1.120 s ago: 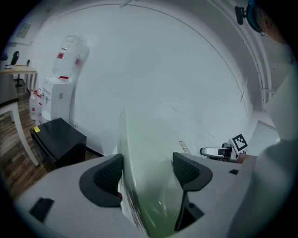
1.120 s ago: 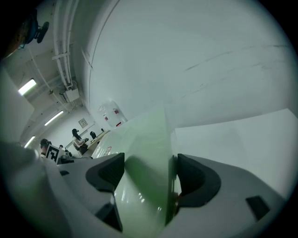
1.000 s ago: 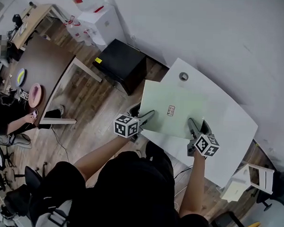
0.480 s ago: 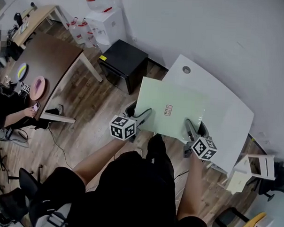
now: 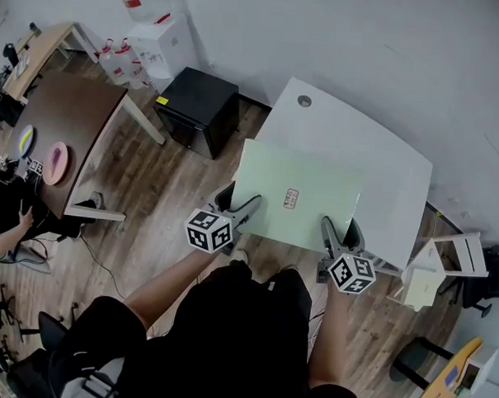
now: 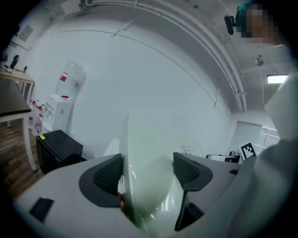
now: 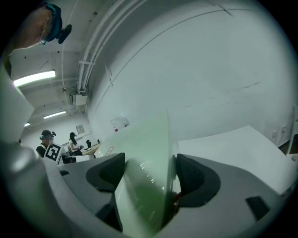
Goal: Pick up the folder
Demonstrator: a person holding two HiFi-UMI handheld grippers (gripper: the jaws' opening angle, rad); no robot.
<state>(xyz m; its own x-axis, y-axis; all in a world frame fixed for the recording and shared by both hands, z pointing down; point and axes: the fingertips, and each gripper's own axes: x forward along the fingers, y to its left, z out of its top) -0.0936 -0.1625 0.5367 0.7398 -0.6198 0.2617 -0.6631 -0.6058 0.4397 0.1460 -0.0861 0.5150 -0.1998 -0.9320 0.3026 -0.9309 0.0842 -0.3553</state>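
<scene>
Above the near edge of the white table (image 5: 389,163), a pale green folder (image 5: 304,184) is held by both grippers along the side closest to the person. The left gripper (image 5: 247,207) grips that side near its left corner. In the left gripper view its jaws are closed in on the folder, and the dark ribbed pads (image 6: 108,175) flank the sheet, which fills the narrow gap and rises edge-on ahead. The right gripper (image 5: 337,231) grips the same side near the right corner. In the right gripper view its jaws are likewise closed on the folder, with the green sheet pinched between the pads and bowing slightly.

In the head view the folder lies broad side up, with a small label (image 5: 290,199) close to its near edge. Its left part overhangs the wooden floor (image 5: 171,191) and the rest overlies the table top. Whether the far edge touches the table cannot be told.

A round grommet (image 5: 304,101) sits at the table's far left corner. A black cabinet (image 5: 196,109) stands on the floor left of the table, and a water dispenser (image 5: 153,41) stands against the wall beyond it. A brown table (image 5: 67,112) at far left carries a pink plate (image 5: 55,162). A seated person (image 5: 9,216) is at the left edge.
</scene>
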